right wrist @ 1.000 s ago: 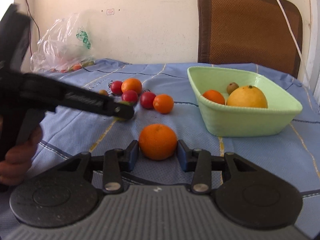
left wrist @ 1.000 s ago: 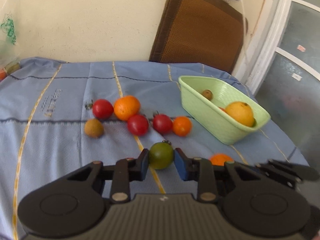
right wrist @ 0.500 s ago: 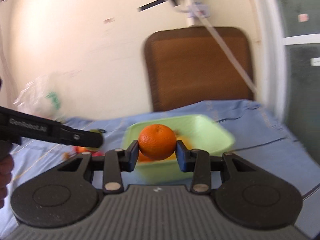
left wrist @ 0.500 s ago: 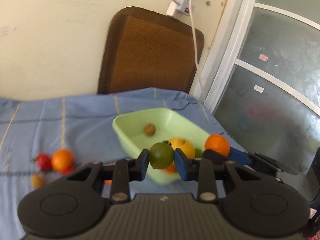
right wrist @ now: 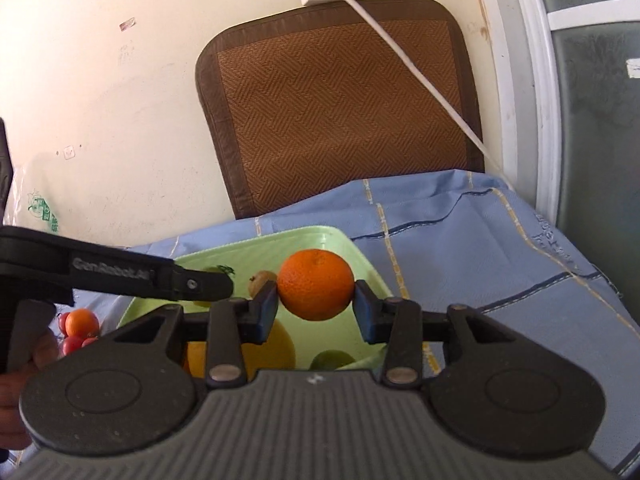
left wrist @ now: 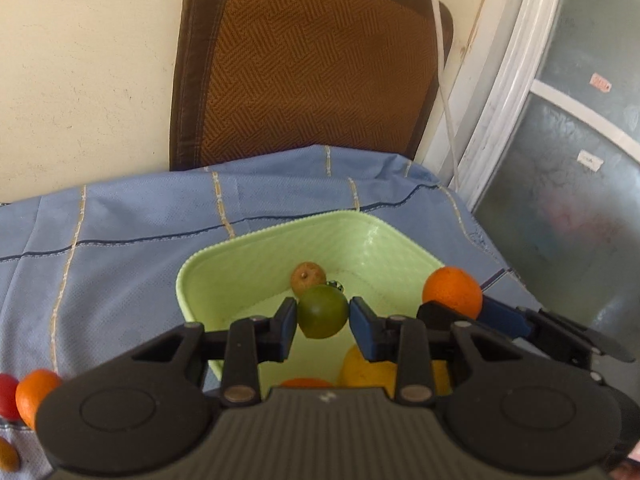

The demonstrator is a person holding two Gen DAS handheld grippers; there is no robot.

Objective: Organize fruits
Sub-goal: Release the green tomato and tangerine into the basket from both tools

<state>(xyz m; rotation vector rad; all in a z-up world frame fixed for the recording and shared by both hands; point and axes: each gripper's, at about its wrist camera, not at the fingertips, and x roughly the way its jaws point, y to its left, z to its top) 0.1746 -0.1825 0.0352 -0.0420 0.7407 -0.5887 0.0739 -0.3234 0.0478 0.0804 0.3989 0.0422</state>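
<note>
My left gripper [left wrist: 323, 316] is shut on a green tomato [left wrist: 322, 311] and holds it above the light green basket [left wrist: 256, 248]. My right gripper [right wrist: 316, 304] is shut on an orange [right wrist: 316, 289], also above the basket [right wrist: 256, 252]; that orange shows in the left wrist view [left wrist: 452, 291] at the right. In the basket lie a small brown fruit [left wrist: 307, 275], a large yellow citrus [left wrist: 372, 368] and an orange fruit [left wrist: 306, 382]. A green fruit [right wrist: 332, 359] lies near the basket's near wall.
A blue checked cloth [left wrist: 120, 248] covers the table. Loose fruit lies left of the basket: an orange [left wrist: 34, 394], red tomatoes [right wrist: 74, 344] and a small brown fruit [left wrist: 8, 454]. A brown chair back [left wrist: 304, 64] stands behind; a white cable [right wrist: 420, 80] hangs by the window frame.
Both grippers rose from the cloth with their fruit and moved right over the basket. The basket now lies directly under both.
</note>
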